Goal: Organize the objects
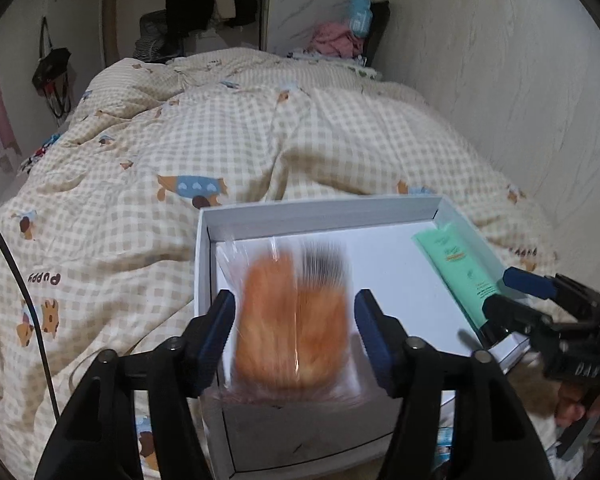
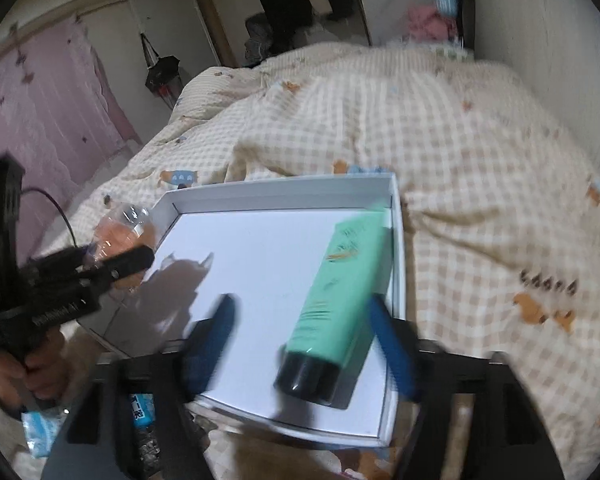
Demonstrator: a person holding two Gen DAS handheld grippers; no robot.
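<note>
Bread bag (image 1: pixel 292 320) (blurred) between spread left claw (image 1: pixel 294 336) fingers; right claw (image 2: pixel 304 344) agape around green tube (image 2: pixel 340 284).

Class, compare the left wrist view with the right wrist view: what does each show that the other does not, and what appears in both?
Only the left wrist view shows the wrapped orange bread from the front, blurred, between the open fingers of the left hand-held gripper, over the white box.

Only the right wrist view shows the tube's black cap in full, the pink curtain, and the right hand-held gripper open around the green tube.

Both show the white box on the checked quilt, with the green tube lying along its right wall.
</note>
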